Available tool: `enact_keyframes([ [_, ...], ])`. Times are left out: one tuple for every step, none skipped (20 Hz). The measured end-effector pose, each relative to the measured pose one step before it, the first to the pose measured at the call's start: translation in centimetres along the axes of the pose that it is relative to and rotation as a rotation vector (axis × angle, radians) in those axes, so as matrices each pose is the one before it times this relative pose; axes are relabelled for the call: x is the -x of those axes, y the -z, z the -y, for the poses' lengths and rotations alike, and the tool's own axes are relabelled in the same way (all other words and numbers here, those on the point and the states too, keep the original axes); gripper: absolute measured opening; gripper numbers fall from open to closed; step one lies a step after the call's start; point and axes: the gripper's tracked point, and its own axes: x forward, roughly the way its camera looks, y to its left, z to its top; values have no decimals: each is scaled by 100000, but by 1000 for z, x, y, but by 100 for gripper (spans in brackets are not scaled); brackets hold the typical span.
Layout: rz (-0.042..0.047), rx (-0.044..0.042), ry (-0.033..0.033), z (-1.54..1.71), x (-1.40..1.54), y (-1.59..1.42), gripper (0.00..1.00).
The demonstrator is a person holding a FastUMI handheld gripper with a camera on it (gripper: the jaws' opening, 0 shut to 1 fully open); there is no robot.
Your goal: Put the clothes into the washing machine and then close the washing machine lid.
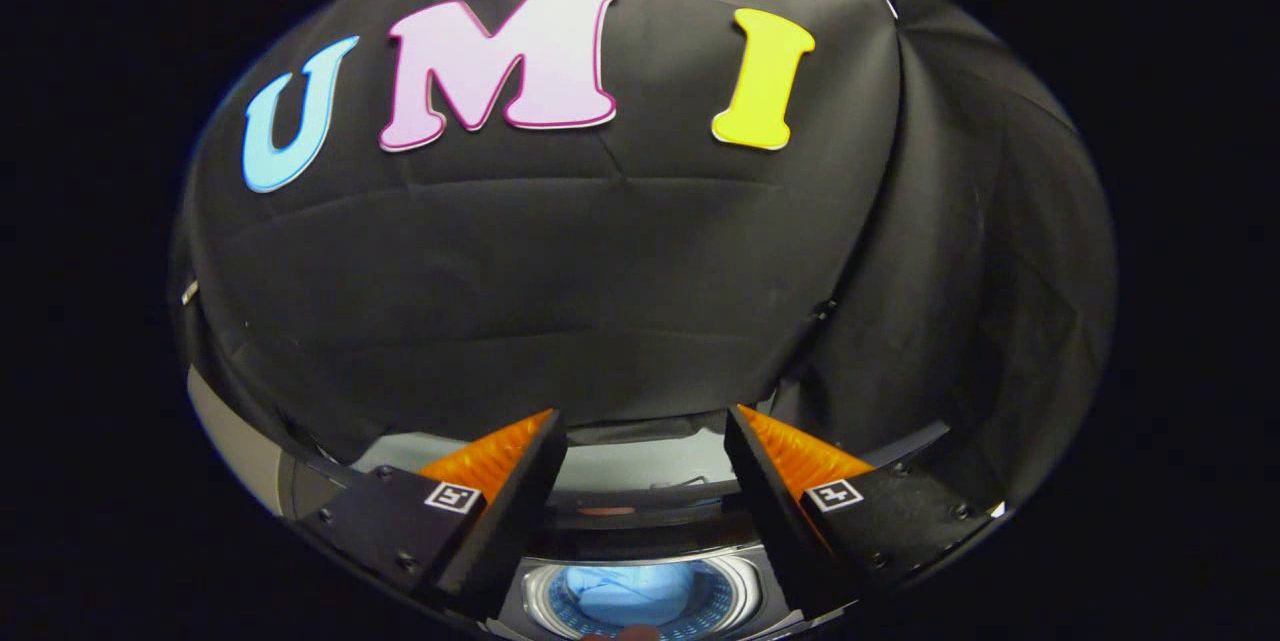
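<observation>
Tool [645, 441]: fingers spread apart, gripping nothing. Washing machine [640, 521]: below, between fingers; round drum opening [640, 596] uncovered, pale blue cloth [630, 591] inside.

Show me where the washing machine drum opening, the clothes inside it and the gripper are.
drum opening [745, 593]: gripper view, on its shiny ring.
clothes [635, 593]: gripper view, on the pale blue fabric inside.
gripper [645, 426]: gripper view, midway between its spread, empty fingertips.

Spread gripper [645, 441] fingers hold nothing above the washing machine [640, 521]; its round drum opening [640, 596] lies unobstructed below.
</observation>
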Motion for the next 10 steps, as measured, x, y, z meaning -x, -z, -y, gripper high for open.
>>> enact_keyframes([
  [2445,-139,-654,-133,523,497,100],
  [412,10,-430,294,1116,-50,100],
  [54,-684,183,101,416,245,100],
  [-874,1130,405,151,-137,-160,100],
  [-679,-256,388,28,-103,-81,100],
  [41,117,-345,174,-1067,23,100],
  [669,56,-371,21,-512,-243,100],
  [653,-48,-386,-51,158,137,100],
  [696,-99,-440,-64,364,325,100],
  [559,-239,-217,25,1009,466,100],
])
